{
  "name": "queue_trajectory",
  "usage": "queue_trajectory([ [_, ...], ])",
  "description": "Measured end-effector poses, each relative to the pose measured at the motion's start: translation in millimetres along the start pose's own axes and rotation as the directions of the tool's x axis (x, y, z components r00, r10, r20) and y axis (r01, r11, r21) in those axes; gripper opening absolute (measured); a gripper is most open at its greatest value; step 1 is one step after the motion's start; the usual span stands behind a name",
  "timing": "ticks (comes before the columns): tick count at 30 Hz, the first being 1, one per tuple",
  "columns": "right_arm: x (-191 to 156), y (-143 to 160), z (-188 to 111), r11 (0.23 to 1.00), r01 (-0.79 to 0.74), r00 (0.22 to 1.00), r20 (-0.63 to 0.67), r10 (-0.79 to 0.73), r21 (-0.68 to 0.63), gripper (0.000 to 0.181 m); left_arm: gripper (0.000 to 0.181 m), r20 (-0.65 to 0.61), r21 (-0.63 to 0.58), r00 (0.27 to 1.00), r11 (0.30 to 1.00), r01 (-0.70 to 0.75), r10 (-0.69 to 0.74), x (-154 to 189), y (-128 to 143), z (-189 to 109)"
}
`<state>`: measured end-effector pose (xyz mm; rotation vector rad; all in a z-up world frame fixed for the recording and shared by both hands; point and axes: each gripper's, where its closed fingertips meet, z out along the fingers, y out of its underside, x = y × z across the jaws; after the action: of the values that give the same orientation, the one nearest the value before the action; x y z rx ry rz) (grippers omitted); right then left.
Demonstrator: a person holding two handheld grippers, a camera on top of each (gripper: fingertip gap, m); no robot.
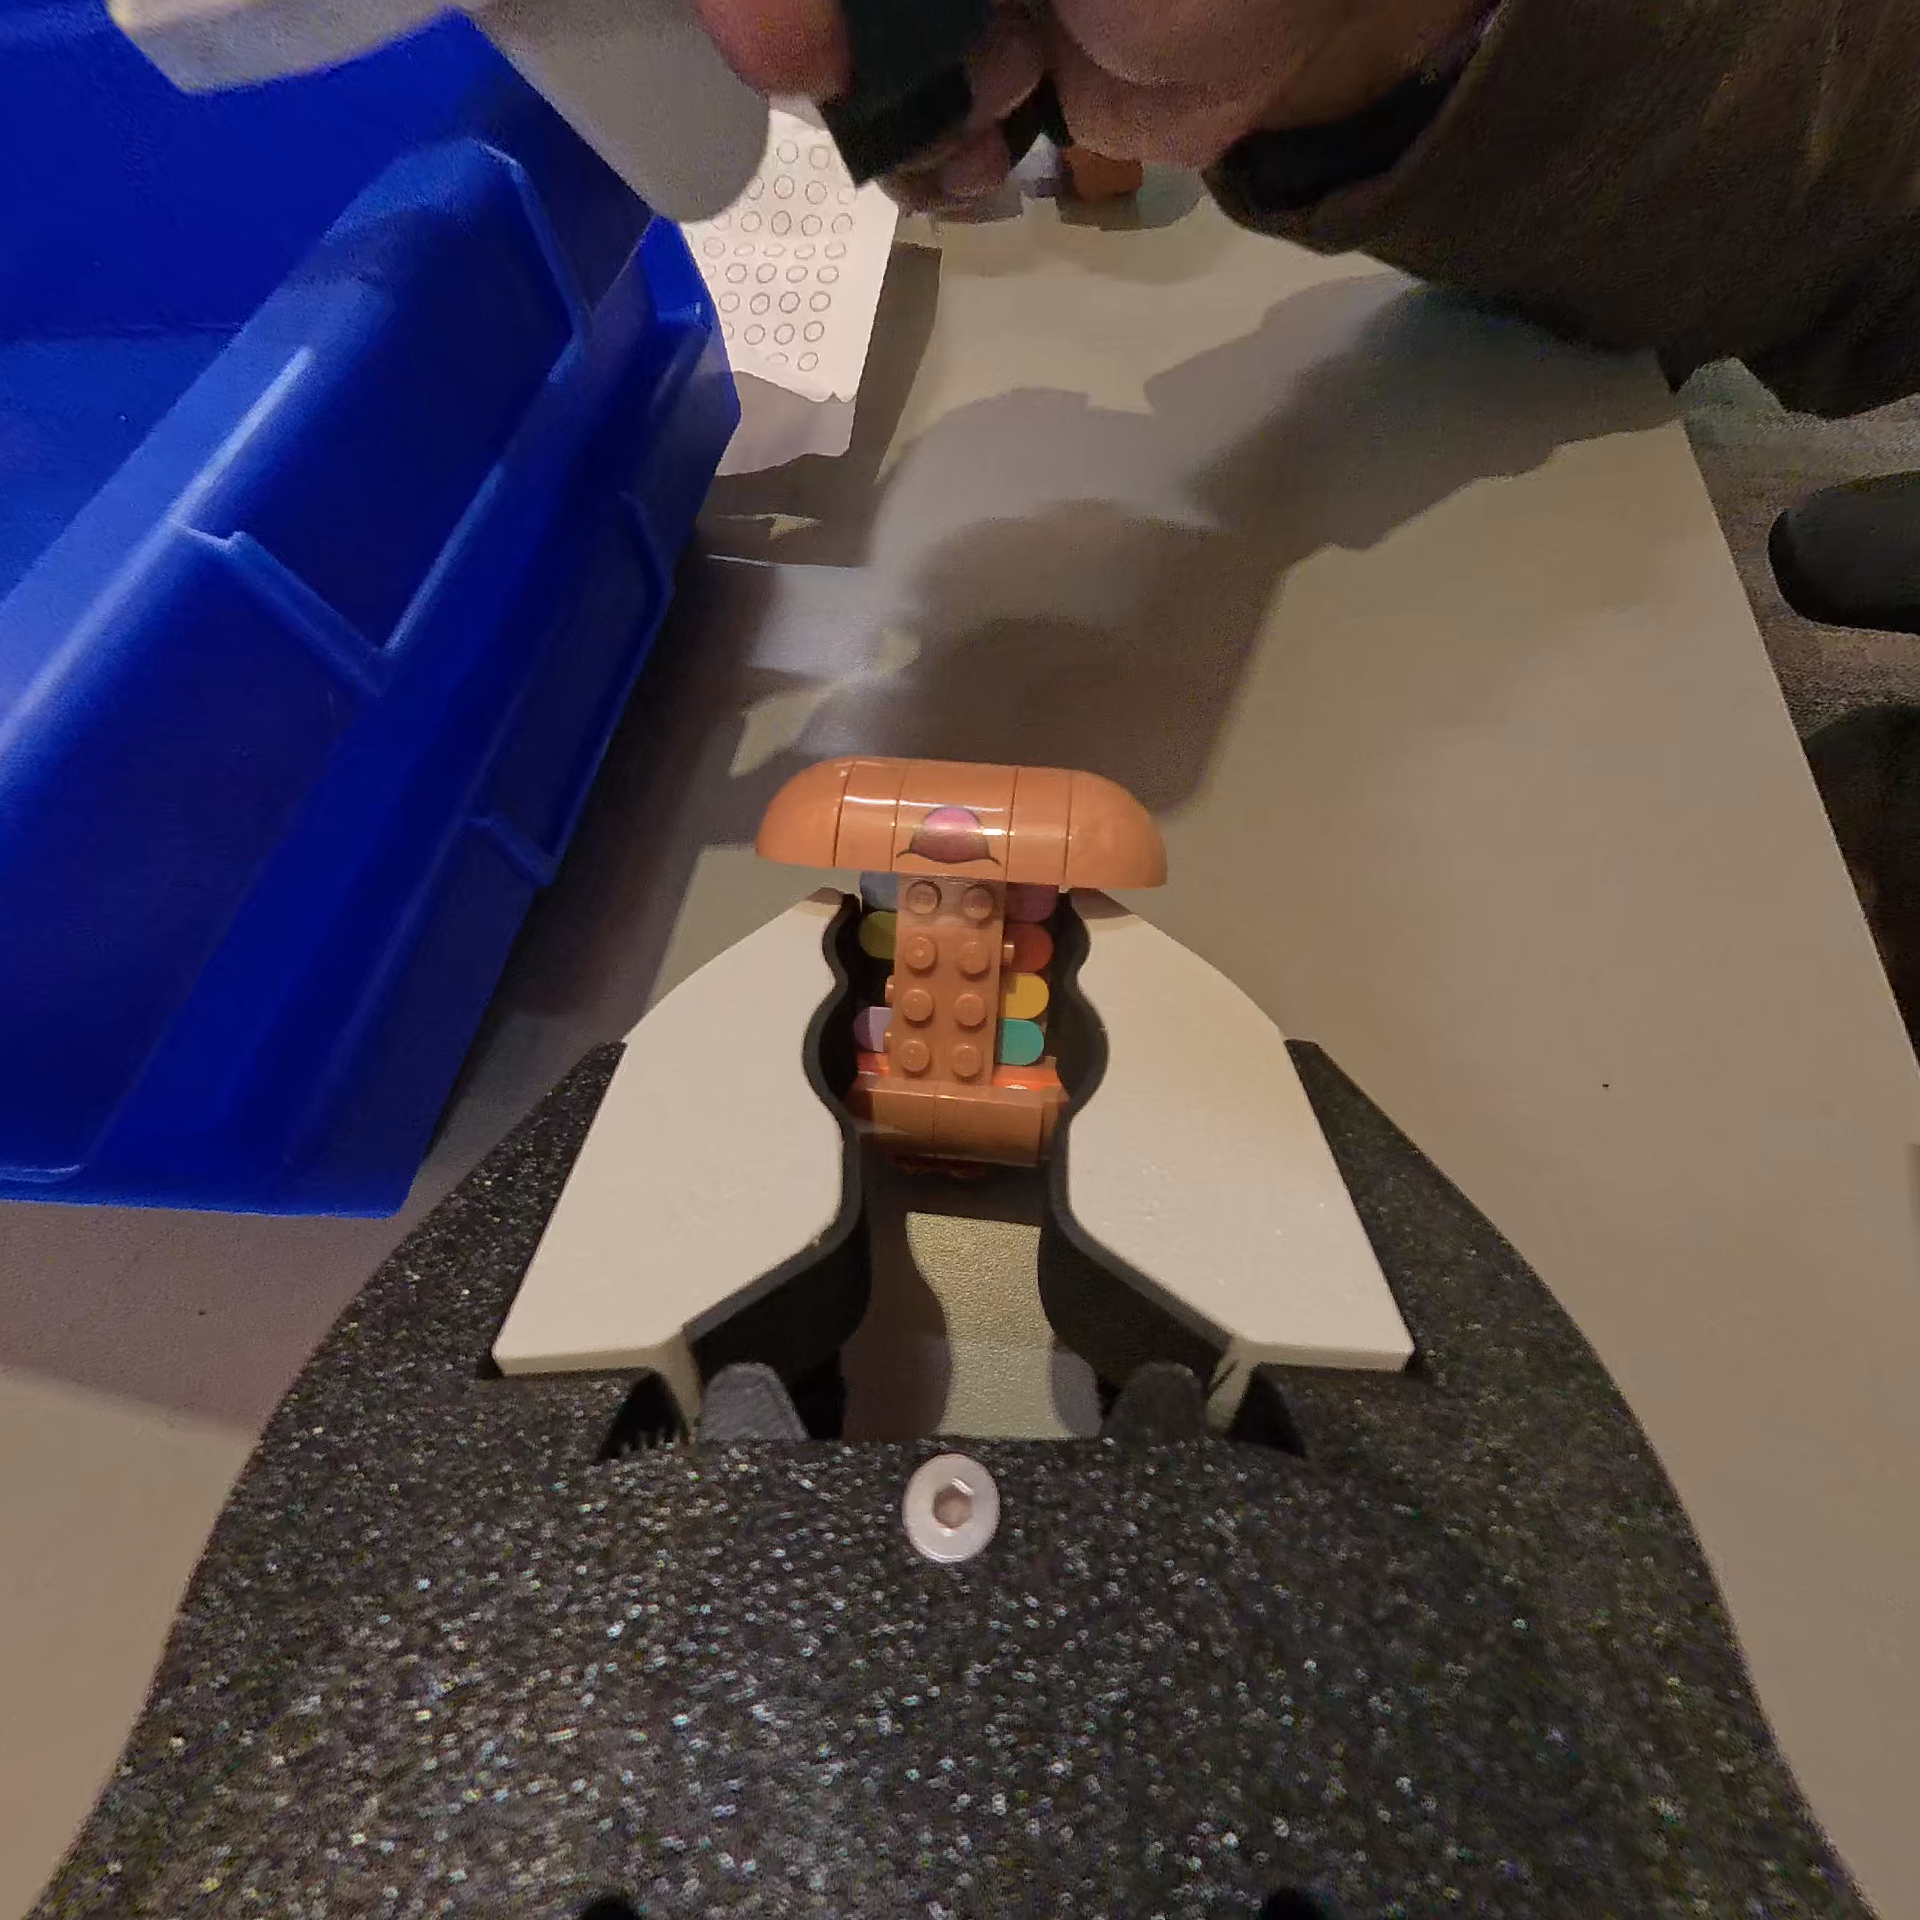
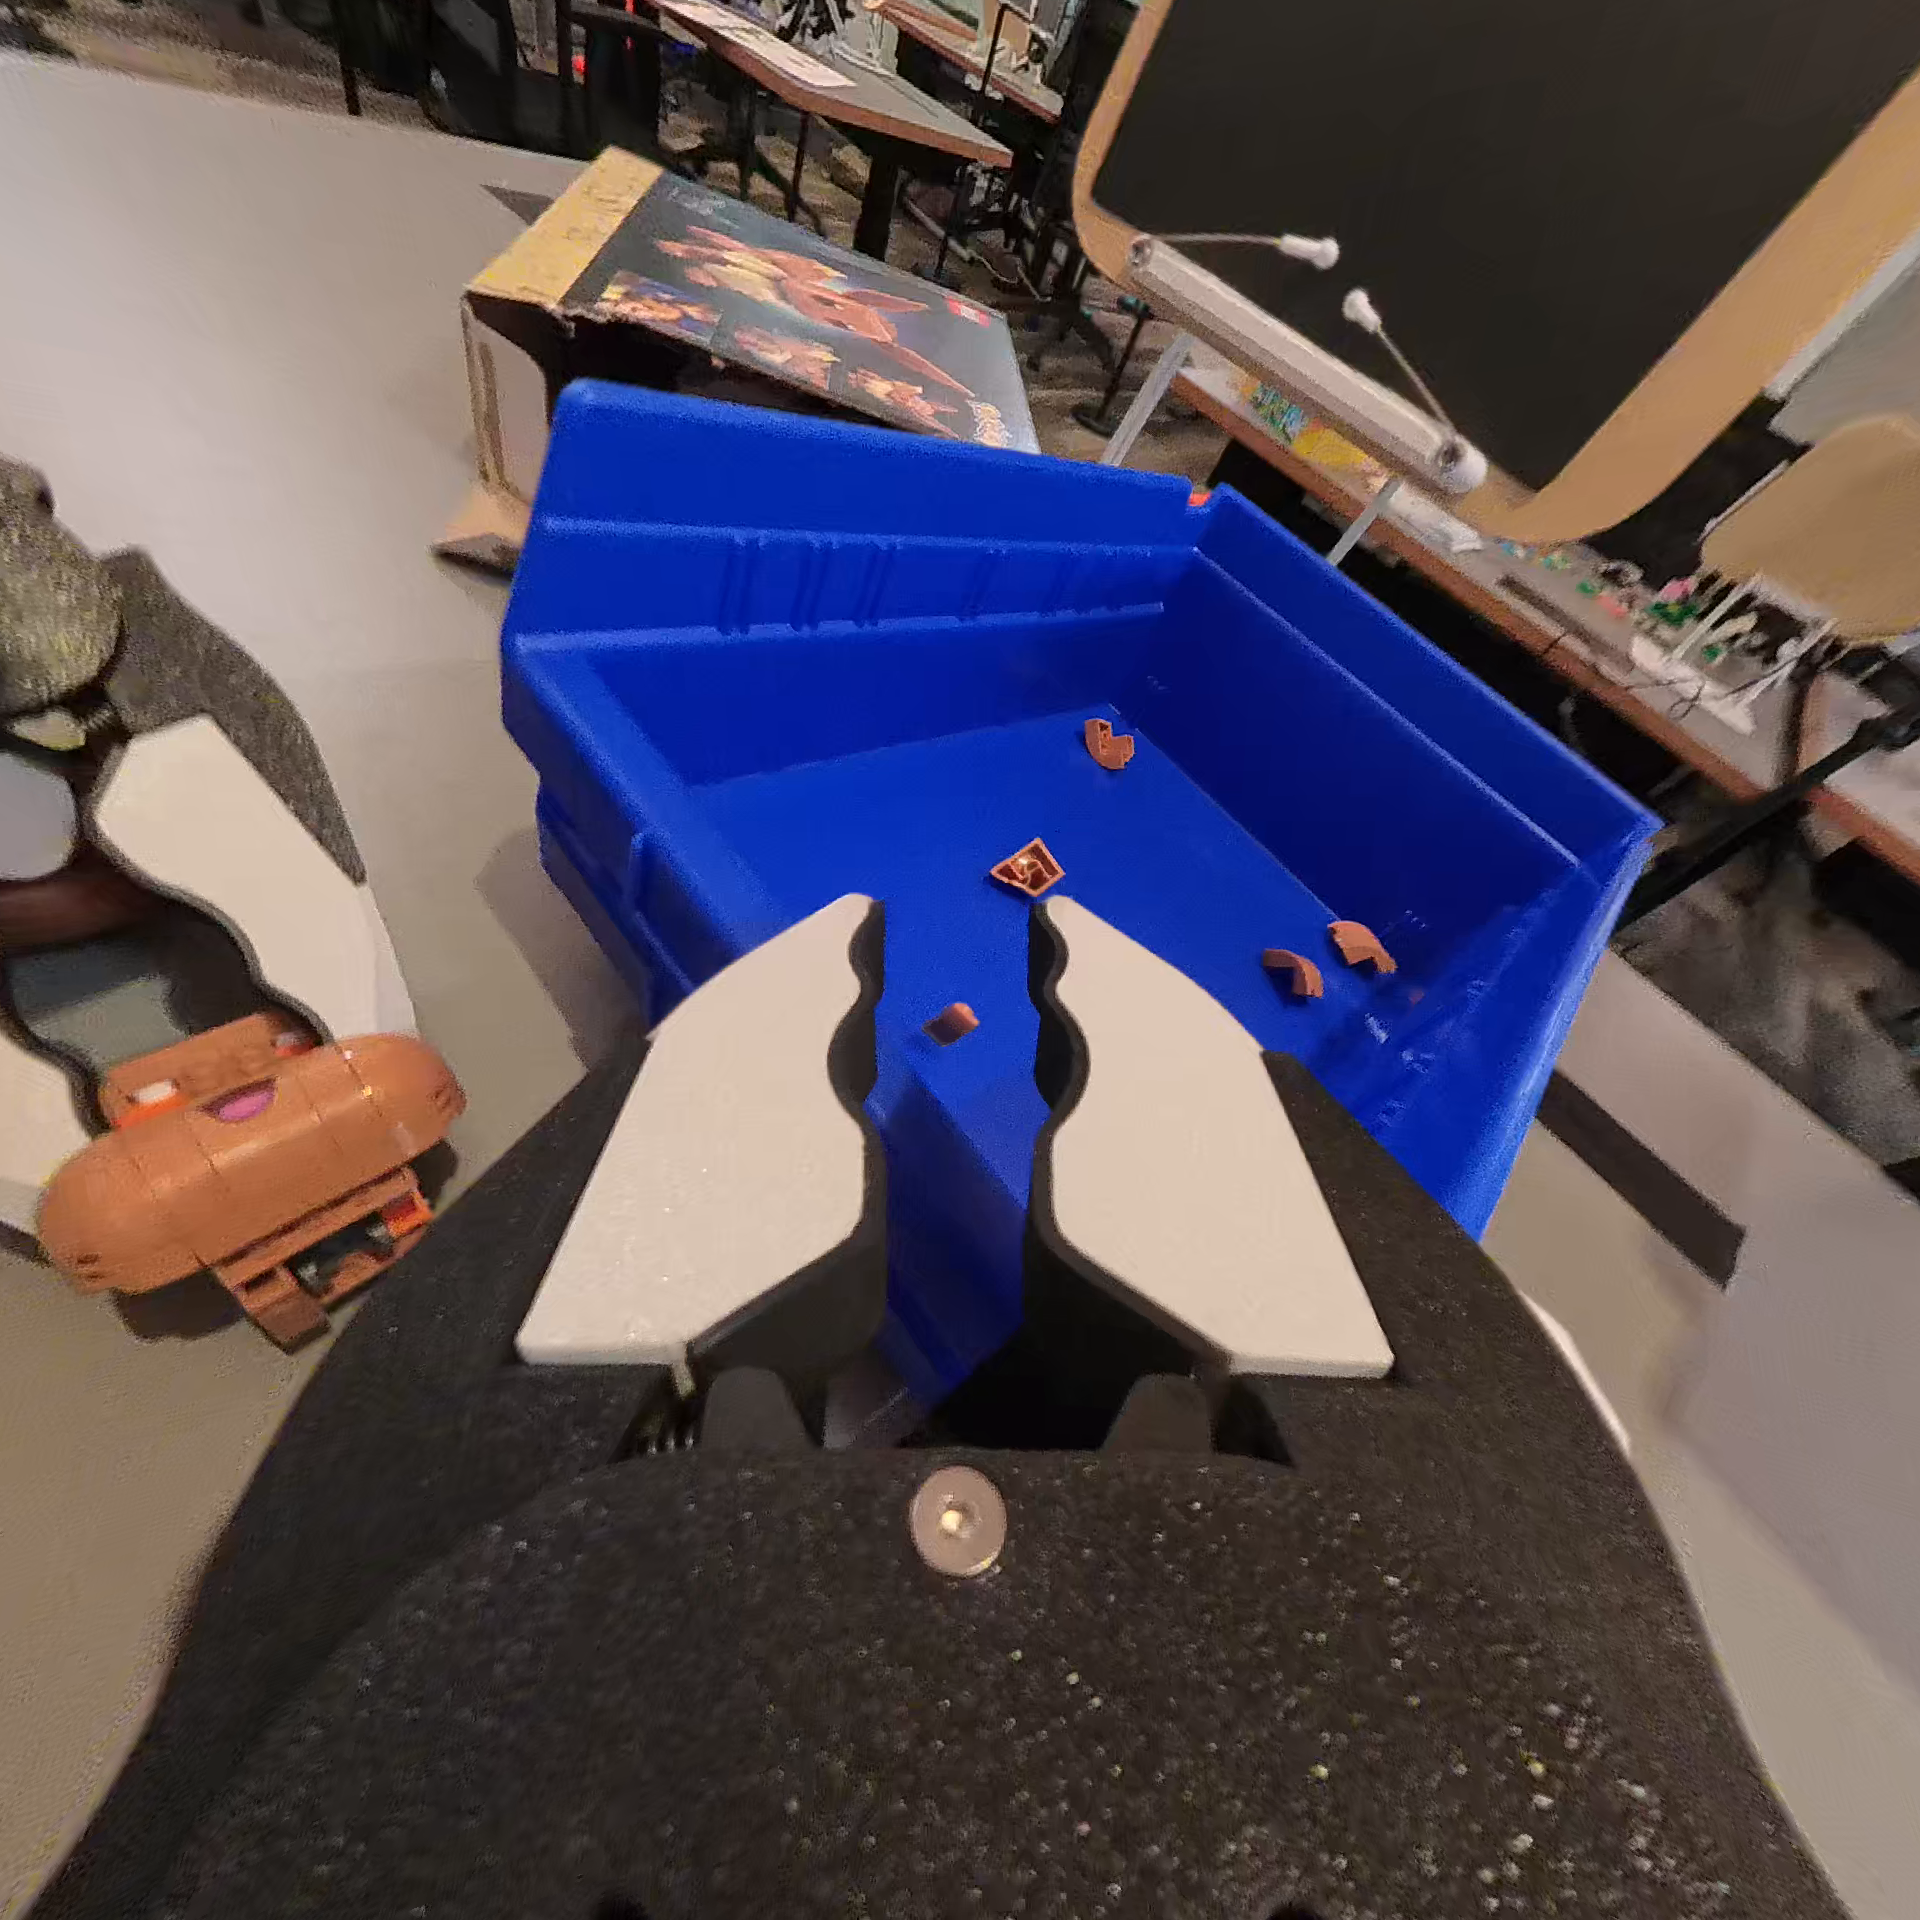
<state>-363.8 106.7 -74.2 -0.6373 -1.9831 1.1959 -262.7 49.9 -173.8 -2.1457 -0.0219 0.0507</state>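
Two grippers are in your hands above a pale grey table (image 1: pixel 1455 935). The largest thing on it is the blue plastic bin (image 2: pixel 1039 644), which stands just left of your left gripper and directly ahead of your right one. Behind the bin lies a flattened cardboard toy box (image 2: pixel 748 312) with printed pictures of a brown brick figure; it carries a small brand mark and lettering. In the left wrist view a white sheet printed with rows of small circles (image 1: pixel 790 291) lies beyond the bin, partly under a blurred hand (image 1: pixel 1039 73).

Your left gripper (image 1: pixel 954 935) is pinching a tan brick-built model (image 1: pixel 956 935): the fingers (image 1: pixel 727 1091) close on its studded middle with coloured round tiles at the sides, and its rounded tan head with a pink mouth pokes out past the fingertips. In the right wrist view the same model sits low at the left edge, close to the table.

Your right gripper (image 2: pixel 956 909) holds nothing, its fingers (image 2: pixel 1174 1143) standing a little apart over the near rim of the bin. Inside the bin five small reddish-brown pieces lie scattered on the floor; the nearest, a small curved piece (image 2: pixel 951 1023), shows between the fingers, and a wedge-shaped piece (image 2: pixel 1029 865) lies just past the tips
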Motion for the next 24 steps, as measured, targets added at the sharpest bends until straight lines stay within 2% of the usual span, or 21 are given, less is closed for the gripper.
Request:
queue_trajectory([
  [4,-18,0,-9,0.991,0.091,0.995,0.038,-0.095,0.098,0.034,0.035,0.000,0.016,0.999,0.999,0.037,-0.037,-3,-1,-2],
  [5,-27,-2,-14,0.985,0.102,0.991,0.073,-0.113,0.138,0.028,0.035,-0.003,0.034,0.998,0.998,0.055,-0.055,-5,-2,-4],
  [10,-65,-13,-42,0.947,0.067,0.955,0.255,-0.153,0.314,0.024,0.035,-0.092,0.279,0.981,0.942,0.188,-0.169,-9,-34,-26],
  [13,-77,-22,-53,0.923,0.058,0.934,0.306,-0.185,0.381,0.024,0.035,-0.144,0.398,0.971,0.887,0.233,-0.190,-11,-50,-41],
  [16,-90,-17,-53,0.922,0.081,0.911,0.348,-0.223,0.378,0.026,0.035,-0.211,0.483,0.958,0.831,0.276,-0.195,-9,-62,-53],
  [19,-102,-14,-53,0.929,0.038,0.885,0.420,-0.202,0.367,0.027,0.035,-0.236,0.519,0.952,0.803,0.292,-0.193,-7,-67,-58],
  [24,-112,-15,-53,0.940,-0.049,0.859,0.495,-0.132,0.337,0.026,0.035,-0.168,0.479,0.974,0.851,0.213,-0.149,-5,-63,-49],
])
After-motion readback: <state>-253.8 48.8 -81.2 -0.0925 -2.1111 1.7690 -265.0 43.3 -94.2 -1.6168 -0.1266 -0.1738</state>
